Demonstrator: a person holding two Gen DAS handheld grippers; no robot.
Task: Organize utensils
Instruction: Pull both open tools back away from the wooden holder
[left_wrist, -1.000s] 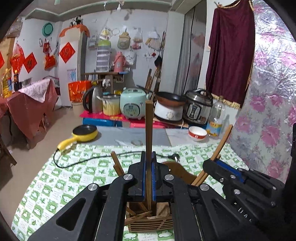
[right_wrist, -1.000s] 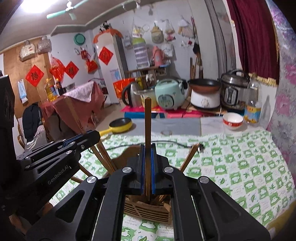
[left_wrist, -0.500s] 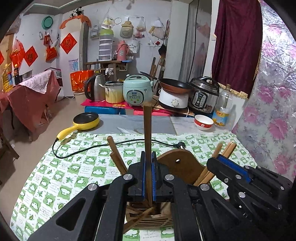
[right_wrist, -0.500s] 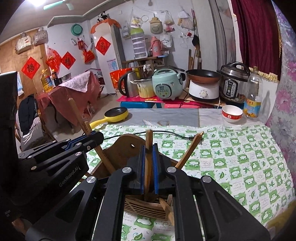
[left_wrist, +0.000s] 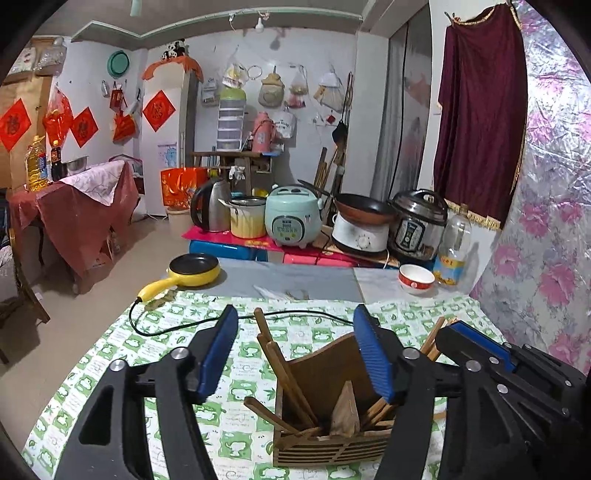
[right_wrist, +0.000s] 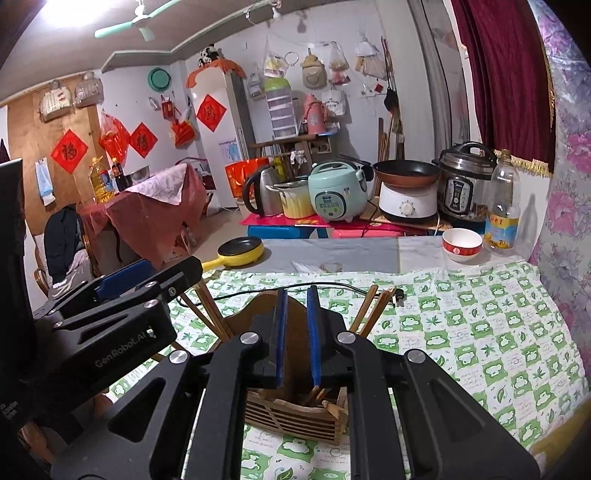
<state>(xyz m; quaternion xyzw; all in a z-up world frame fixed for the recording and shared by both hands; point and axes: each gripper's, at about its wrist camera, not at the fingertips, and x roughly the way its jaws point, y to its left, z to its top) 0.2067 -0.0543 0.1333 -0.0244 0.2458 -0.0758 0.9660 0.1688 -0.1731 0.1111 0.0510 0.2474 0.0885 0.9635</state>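
A wooden utensil holder (left_wrist: 325, 435) with a tall back board stands on the green-checked tablecloth (left_wrist: 110, 373), and several wooden chopsticks (left_wrist: 284, 365) lean inside it. My left gripper (left_wrist: 295, 317) hovers just over the holder; its jaws are opening wide and nothing is between the blue pads (left_wrist: 218, 350). In the right wrist view the holder (right_wrist: 295, 417) sits right under my right gripper (right_wrist: 297, 291). Its jaws are opening by a narrow gap, with nothing between them. More chopsticks (right_wrist: 369, 310) stick out on the holder's right. Each gripper shows at the edge of the other's view.
A yellow frying pan (left_wrist: 194, 271) and its black cable (left_wrist: 177, 326) lie at the table's far left. A red-and-white bowl (left_wrist: 416, 277) and a bottle (left_wrist: 454, 247) stand far right. Cookers and a kettle line the low bench behind. A flowered wall closes the right side.
Both grippers held upright chopsticks a second ago; both have let go and the sticks now rest in the holder. The left jaws spread wide, the right only a little.
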